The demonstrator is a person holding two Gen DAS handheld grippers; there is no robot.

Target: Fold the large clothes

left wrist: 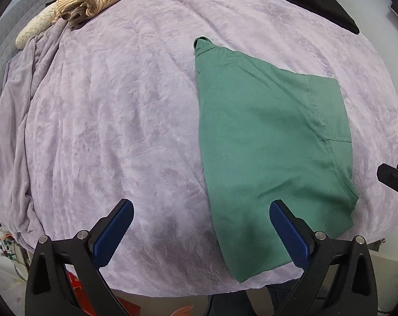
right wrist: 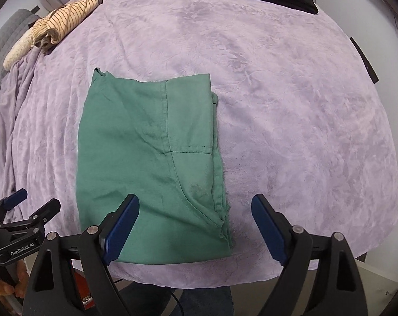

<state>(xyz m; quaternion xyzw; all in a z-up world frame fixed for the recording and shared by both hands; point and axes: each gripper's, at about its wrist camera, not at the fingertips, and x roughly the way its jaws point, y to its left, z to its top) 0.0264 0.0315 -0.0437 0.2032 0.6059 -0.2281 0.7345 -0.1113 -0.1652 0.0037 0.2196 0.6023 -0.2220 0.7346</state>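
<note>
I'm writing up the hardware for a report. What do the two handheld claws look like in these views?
Both match: the left claw and right claw have black angular frames with triangular cut-outs, silver round pivot bolts, and flat blue textured pads on the fingers. The left claw's body, seen from the right wrist view, carries white "GenRobot.AI" lettering.

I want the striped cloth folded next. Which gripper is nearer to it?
Left. The left gripper hovers beside the green garment on the side facing the striped cloth; the right gripper hovers over the garment's opposite edge, farther away.

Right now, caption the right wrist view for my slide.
Open right tool above a folded green garment on a lilac blanket.
</note>
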